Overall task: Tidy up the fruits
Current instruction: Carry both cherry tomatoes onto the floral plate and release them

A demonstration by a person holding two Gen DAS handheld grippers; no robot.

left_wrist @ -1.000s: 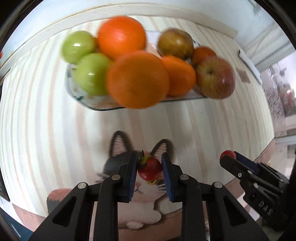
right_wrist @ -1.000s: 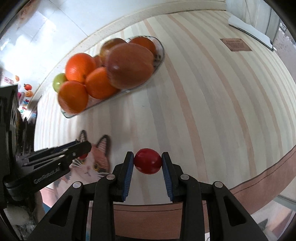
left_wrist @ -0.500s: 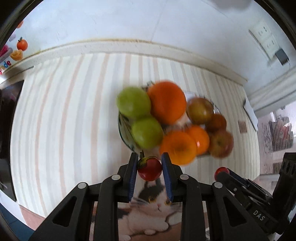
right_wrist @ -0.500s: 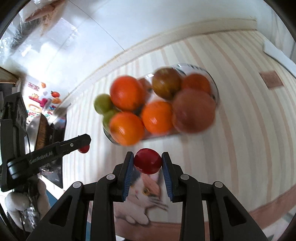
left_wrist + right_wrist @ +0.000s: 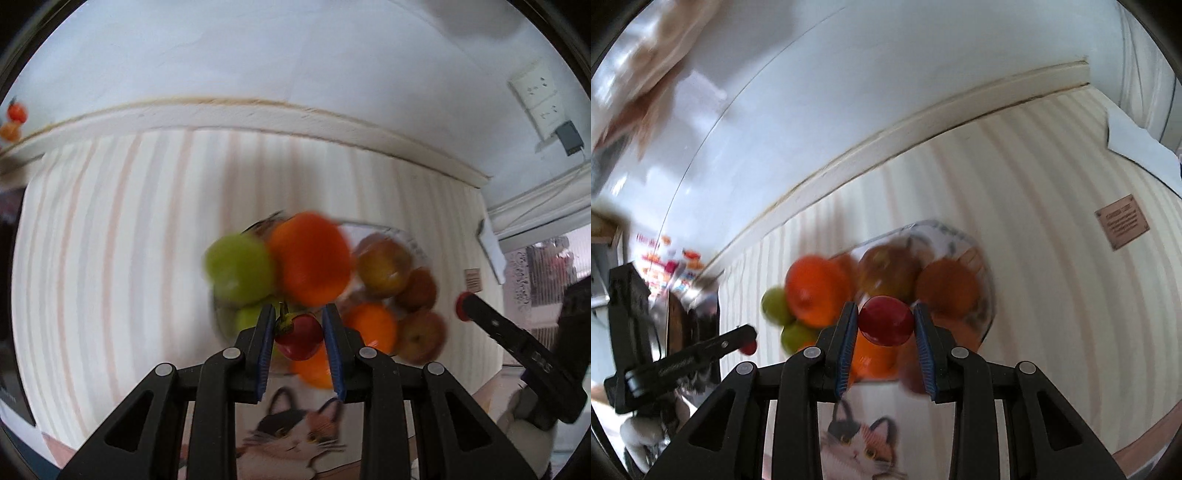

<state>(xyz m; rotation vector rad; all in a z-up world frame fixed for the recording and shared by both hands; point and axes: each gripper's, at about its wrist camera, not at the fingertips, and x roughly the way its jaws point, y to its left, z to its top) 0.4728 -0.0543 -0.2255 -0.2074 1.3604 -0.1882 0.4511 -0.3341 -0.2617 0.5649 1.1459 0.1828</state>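
Observation:
My left gripper [image 5: 298, 334] is shut on a small red tomato with a green stem [image 5: 300, 336], held high above the striped table. My right gripper [image 5: 885, 326] is shut on a second small red tomato [image 5: 885, 320]. Below both lies a glass plate [image 5: 962, 236] piled with oranges [image 5: 309, 258], green apples [image 5: 238, 267] and red apples [image 5: 421, 336]; it also shows in the left wrist view [image 5: 399, 234]. The right gripper appears at the right of the left wrist view [image 5: 461, 306], and the left gripper at the left of the right wrist view [image 5: 748, 341].
A cat-print mat [image 5: 295, 435] lies on the striped tablecloth [image 5: 110, 258] in front of the plate. A white wall [image 5: 295, 55] with a socket [image 5: 535, 96] stands behind the table. A brown label [image 5: 1121, 221] lies at the right. Motion blur smears the fruit.
Both grippers have risen and pulled back from the table, each holding its tomato. The plate of fruit looks smaller and sits lower in both views.

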